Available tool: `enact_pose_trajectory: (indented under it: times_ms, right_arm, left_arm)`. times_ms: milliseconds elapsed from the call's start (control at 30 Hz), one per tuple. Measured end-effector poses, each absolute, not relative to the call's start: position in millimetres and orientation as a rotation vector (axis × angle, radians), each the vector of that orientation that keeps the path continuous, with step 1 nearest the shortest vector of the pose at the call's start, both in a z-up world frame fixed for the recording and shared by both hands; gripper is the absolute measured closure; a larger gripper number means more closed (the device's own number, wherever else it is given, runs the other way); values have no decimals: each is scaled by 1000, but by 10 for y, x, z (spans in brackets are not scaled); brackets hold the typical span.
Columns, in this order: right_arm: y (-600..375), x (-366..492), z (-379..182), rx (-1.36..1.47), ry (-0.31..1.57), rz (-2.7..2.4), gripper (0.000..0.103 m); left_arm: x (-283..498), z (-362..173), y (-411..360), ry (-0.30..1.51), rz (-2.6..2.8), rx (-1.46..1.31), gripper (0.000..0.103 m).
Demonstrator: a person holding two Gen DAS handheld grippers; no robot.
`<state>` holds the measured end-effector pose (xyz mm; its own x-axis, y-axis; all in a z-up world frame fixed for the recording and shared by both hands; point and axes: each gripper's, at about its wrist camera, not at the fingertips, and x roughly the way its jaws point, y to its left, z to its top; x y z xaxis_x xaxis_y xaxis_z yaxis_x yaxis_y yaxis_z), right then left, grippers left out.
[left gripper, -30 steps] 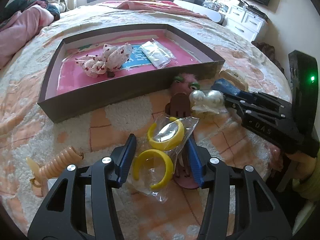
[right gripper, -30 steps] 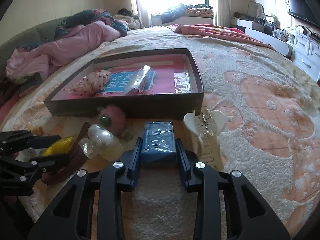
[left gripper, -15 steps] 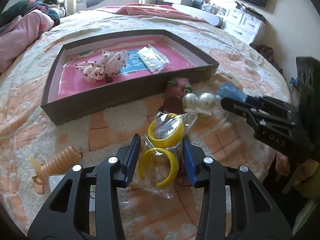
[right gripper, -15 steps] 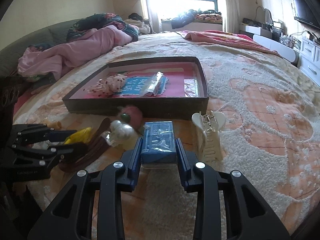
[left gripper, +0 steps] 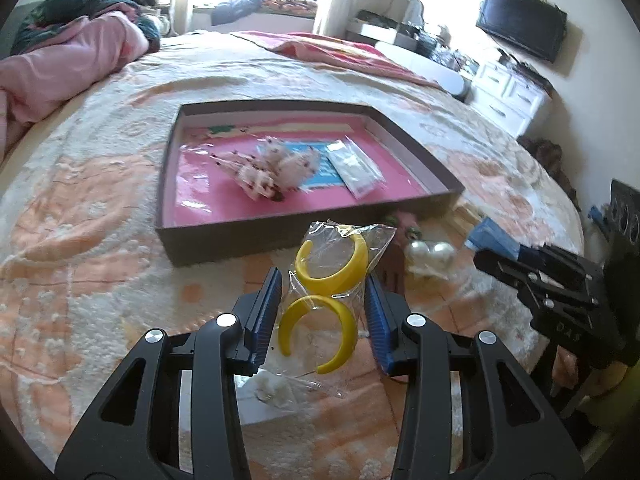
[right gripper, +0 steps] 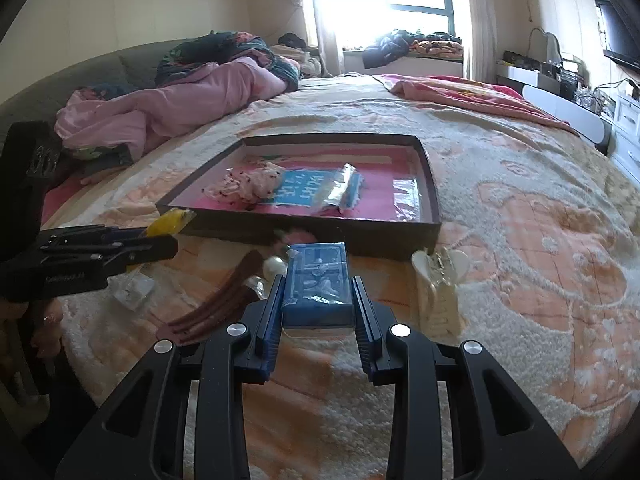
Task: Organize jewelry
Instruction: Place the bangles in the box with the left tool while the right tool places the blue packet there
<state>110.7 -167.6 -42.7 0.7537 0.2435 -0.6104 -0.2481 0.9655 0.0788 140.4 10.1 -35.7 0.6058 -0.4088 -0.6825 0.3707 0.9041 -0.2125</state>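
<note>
Both claws loaded | left gripper clamps earring bag | right gripper clamps blue box | tray rim ahead

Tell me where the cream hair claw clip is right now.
In the right wrist view the cream claw clip lies on the bedspread, just right of the blue packet in the right gripper, in front of the tray's near right corner.

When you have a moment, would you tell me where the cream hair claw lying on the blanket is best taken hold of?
Grip the cream hair claw across its narrower toothed body, coming from above. It lies flat on the blanket, teeth toward the camera and winged handles toward the box, so its long sides are probably free for the pads. The right tool already holds a blue packet.
</note>
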Motion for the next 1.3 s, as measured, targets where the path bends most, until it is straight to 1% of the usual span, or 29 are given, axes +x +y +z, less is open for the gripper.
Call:
enact_pose_trajectory:
  times_ms: [567, 1000, 1300]
  right_arm:
    - [-1421, 1375, -219, -7, 635, 362, 72]
    - [-1670, 1640, 27, 28, 570, 291, 72]
    - [-1888, 1913, 45, 36, 570, 224, 72]
  left_arm:
    - [1578, -153, 436, 734, -300, -121, 70]
    - [1851, 35, 418, 680, -259, -120, 70]
    - [2137, -11, 345, 691, -238, -109, 70]
